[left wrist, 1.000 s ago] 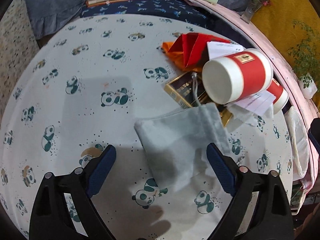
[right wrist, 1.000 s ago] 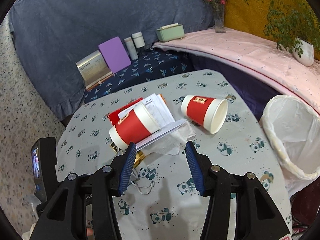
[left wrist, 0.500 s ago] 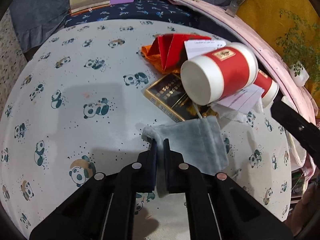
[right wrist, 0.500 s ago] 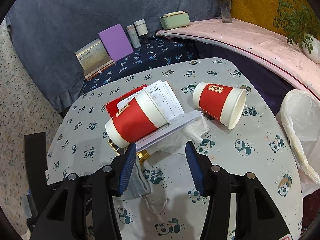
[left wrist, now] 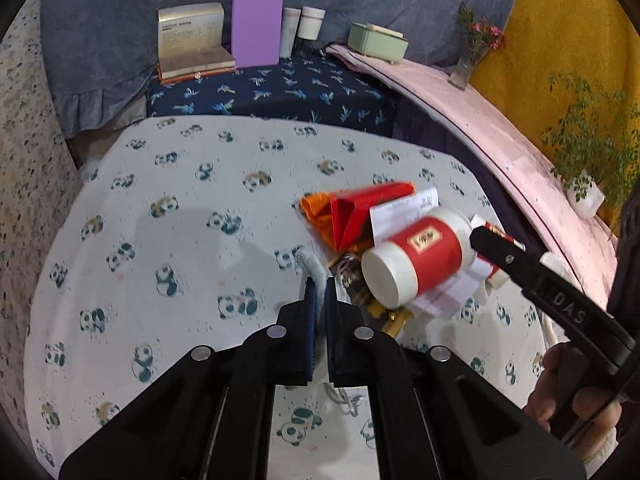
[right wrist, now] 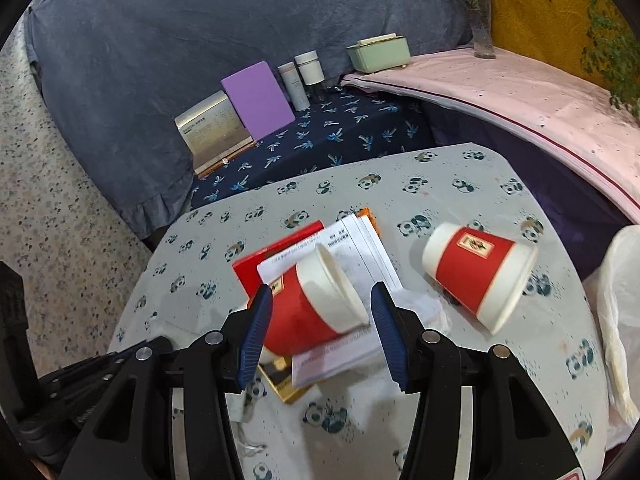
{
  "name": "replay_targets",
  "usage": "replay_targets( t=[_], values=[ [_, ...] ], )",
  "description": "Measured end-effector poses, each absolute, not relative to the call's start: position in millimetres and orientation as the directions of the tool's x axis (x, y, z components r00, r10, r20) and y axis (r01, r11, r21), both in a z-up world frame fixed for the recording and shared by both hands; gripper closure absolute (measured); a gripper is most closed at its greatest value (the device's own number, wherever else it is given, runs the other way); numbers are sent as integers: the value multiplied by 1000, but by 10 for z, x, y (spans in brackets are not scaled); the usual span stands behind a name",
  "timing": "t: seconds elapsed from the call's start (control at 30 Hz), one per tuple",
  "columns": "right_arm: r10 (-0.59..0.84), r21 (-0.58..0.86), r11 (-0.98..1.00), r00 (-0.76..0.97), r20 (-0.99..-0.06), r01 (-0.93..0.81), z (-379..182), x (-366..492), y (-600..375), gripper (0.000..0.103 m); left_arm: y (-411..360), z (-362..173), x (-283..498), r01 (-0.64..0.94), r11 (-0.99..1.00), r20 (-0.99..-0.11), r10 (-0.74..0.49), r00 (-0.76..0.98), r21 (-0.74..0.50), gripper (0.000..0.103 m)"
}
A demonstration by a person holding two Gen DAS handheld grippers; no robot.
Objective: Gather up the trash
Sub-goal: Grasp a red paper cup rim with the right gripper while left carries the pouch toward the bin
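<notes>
My left gripper [left wrist: 318, 292] is shut on a grey cloth pouch [left wrist: 310, 264] and holds it lifted off the panda-print table [left wrist: 180, 240]. A red paper cup [left wrist: 416, 260] lies on its side on papers, a red envelope [left wrist: 360, 208] and a dark gold box. My right gripper [right wrist: 318, 320] is open, its fingers on either side of that cup [right wrist: 316, 304], close to it. A second red cup [right wrist: 480, 272] lies on its side to the right. The pouch's cord [right wrist: 244, 428] hangs at lower left in the right wrist view.
A white trash bag [right wrist: 616, 320] stands at the table's right edge. Behind the table a dark blue surface holds a purple book [right wrist: 258, 100], a gold box, two bottles and a green box [right wrist: 378, 56]. A pink-covered ledge with plants runs along the right.
My left gripper closed on the grey pouch and lifted it off the table. My right gripper moved forward until its open fingers came either side of the near cup.
</notes>
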State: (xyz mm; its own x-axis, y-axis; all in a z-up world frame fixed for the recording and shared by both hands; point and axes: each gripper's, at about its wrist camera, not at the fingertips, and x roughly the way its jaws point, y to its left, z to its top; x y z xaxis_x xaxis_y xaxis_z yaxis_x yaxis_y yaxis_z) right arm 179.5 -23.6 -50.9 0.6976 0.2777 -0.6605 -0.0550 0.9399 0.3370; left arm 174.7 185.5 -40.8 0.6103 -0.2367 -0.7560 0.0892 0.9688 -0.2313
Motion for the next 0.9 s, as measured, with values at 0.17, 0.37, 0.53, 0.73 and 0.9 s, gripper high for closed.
replay_targets(
  t=[0.17,0.37,0.53,0.73,0.9],
  values=[
    [376,399,909,648,-663,-119,-639,2005,-216,53,1868,-361,1916,78,966,-749,-241,617,-247,99],
    [426,394,899,589,-687,-190,-726,1958,-102,66,1776,-430,1983,87,965,-758,-249,603,-247,100],
    [468,410,882,554,-689,-235,-749,1790,-46,90,1711,-439,1947,96,964,-763,-257,593,-250,100],
    [473,405,879,579,-664,-253,-599,1466,-49,99,1589,-321,1804,123,960,-752,-273,600,-250,100],
    [431,385,895,655,-621,-225,-325,1212,-217,99,1396,-132,1654,173,954,-731,-299,614,-245,100]
  ],
)
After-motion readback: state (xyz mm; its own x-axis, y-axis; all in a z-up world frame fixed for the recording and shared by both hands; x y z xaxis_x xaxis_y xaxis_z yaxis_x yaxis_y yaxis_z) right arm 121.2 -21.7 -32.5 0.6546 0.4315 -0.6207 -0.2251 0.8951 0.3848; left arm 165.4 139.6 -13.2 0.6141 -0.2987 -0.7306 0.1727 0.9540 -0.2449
